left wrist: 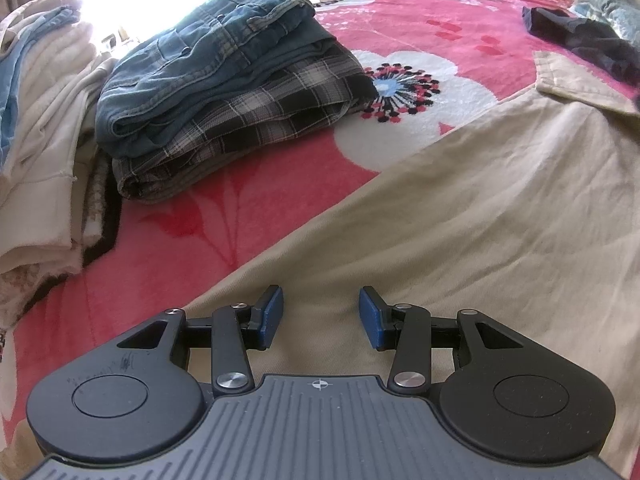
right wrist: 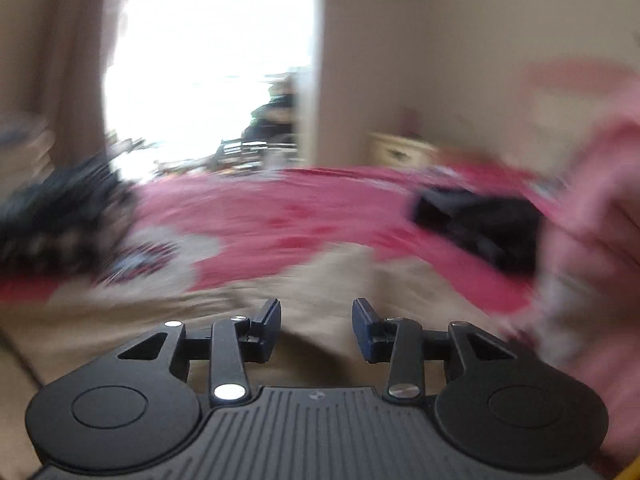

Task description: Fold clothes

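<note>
Left wrist view shows the left tongs (left wrist: pixel 321 317) standing apart with nothing between them, poised directly over the beige garment (left wrist: pixel 460 208), which spreads on the bed (left wrist: pixel 460 36) from under them away ahead and to their right, its long axis running toward the far right corner. Right wrist view is blurred, yet the right tongs (right wrist: pixel 316 330) also stand apart and empty above the same beige cloth, so either hand is placed to pinch an edge.
</note>
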### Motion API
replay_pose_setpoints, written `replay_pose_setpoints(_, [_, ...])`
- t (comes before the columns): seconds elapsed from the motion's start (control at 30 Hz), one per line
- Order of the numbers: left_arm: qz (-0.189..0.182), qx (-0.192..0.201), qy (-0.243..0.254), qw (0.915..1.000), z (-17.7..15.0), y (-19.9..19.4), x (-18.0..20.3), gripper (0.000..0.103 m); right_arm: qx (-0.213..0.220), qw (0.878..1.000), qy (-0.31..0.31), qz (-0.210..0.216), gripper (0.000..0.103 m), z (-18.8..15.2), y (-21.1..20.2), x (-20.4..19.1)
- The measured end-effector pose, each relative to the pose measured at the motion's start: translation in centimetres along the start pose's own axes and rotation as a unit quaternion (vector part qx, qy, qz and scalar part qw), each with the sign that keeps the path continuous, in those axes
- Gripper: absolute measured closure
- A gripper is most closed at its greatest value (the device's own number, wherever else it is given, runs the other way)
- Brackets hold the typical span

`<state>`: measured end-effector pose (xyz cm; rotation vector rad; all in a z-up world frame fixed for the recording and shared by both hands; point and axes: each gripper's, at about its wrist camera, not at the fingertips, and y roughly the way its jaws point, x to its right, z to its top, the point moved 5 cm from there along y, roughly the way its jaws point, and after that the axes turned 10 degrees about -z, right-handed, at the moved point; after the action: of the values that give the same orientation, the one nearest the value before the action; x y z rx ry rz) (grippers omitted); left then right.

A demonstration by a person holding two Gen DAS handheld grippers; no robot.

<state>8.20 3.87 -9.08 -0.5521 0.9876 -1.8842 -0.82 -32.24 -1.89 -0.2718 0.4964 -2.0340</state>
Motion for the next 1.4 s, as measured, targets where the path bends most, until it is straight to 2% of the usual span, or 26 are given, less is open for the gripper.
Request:
replay_pose_setpoints(0.07, [-0.001, 0.001, -0.001, 1.0000, 0.0, 0.1, 0.0, 0.061, -0.045, 0.994, 0.091, -0.037, 0.061, 0.0, 1.4, 3.7])
replay_pose_setpoints(0.17, [-0.001, 0.004, -0.002, 1.0000, 0.1, 0.1, 0.0, 0.061, -0.121, 0.962, 0.235, -0.063, 0.060, -0.9, 4.6, 8.2])
replay_pose_setpoints(0.2, [0.000, 0.004, -0.002, 1.0000, 0.1, 0.1, 0.1, 0.061, -0.133, 0.952, 0.270, -0.063, 0.060, -1.3, 5.4, 9.1])
replay_pose_setpoints(0.3, [0.001, 0.005, -0.003, 1.0000, 0.1, 0.1, 0.1, 0.061, -0.134, 0.940, 0.307, -0.058, 0.060, -1.6, 6.8, 9.4])
replay_pose_setpoints(0.43, [0.002, 0.002, -0.003, 1.0000, 0.2, 0.2, 0.1, 0.061, -0.161, 0.913, 0.371, -0.059, 0.060, -2.7, 8.4, 9.4])
replay_pose_setpoints(0.53, [0.002, 0.001, -0.002, 1.0000, 0.2, 0.2, 0.1, 0.061, -0.156, 0.907, 0.386, -0.061, 0.060, -2.6, 9.0, 9.6])
replay_pose_setpoints(0.7, [0.002, 0.002, -0.003, 1.0000, 0.1, 0.2, 0.1, 0.061, -0.129, 0.916, 0.370, -0.081, 0.061, -1.4, 10.8, 8.9])
replay_pose_setpoints(0.83, [0.003, 0.002, -0.003, 1.0000, 0.1, 0.2, 0.2, 0.061, -0.111, 0.922, 0.349, -0.123, 0.067, -1.0, 12.4, 9.0])
replay_pose_setpoints(0.9, [0.004, 0.003, -0.002, 1.0000, 0.1, 0.2, 0.2, 0.061, -0.093, 0.939, 0.303, -0.133, 0.090, -0.3, 12.8, 8.5])
replay_pose_setpoints(0.93, [0.004, 0.002, -0.002, 1.0000, 0.1, 0.2, 0.2, 0.061, -0.083, 0.947, 0.277, -0.137, 0.095, 0.1, 12.9, 8.2])
replay_pose_setpoints(0.97, [0.004, 0.002, -0.002, 1.0000, 0.2, 0.2, 0.2, 0.061, -0.064, 0.959, 0.238, -0.142, 0.100, 0.7, 12.7, 7.6])
replay_pose_setpoints(1.0, [0.004, 0.002, -0.002, 1.0000, 0.2, 0.2, 0.2, 0.061, -0.042, 0.969, 0.193, -0.146, 0.100, 1.4, 12.3, 6.9])
replay_pose_setpoints(1.07, [0.004, 0.003, -0.002, 1.0000, 0.1, 0.2, 0.3, 0.061, -0.009, 0.980, 0.112, -0.166, 0.100, 2.0, 11.8, 5.5])
replay_pose_setpoints(1.13, [0.004, 0.004, -0.001, 1.0000, 0.1, 0.2, 0.3, 0.061, 0.000, 0.980, 0.047, -0.191, 0.100, 1.9, 12.2, 4.7])
replay_pose_setpoints(1.2, [0.004, 0.004, -0.001, 1.0000, 0.1, 0.2, 0.3, 0.061, -0.026, 0.977, 0.005, -0.210, 0.100, 0.9, 13.9, 4.8])
replay_pose_setpoints(1.3, [0.003, 0.003, -0.001, 1.0000, 0.1, 0.2, 0.2, 0.061, -0.057, 0.973, -0.004, -0.224, 0.100, -0.2, 14.9, 5.6])
replay_pose_setpoints(1.4, [0.003, 0.004, 0.000, 1.0000, 0.1, 0.2, 0.1, 0.061, -0.061, 0.969, -0.023, -0.239, 0.099, -0.3, 15.2, 5.3])
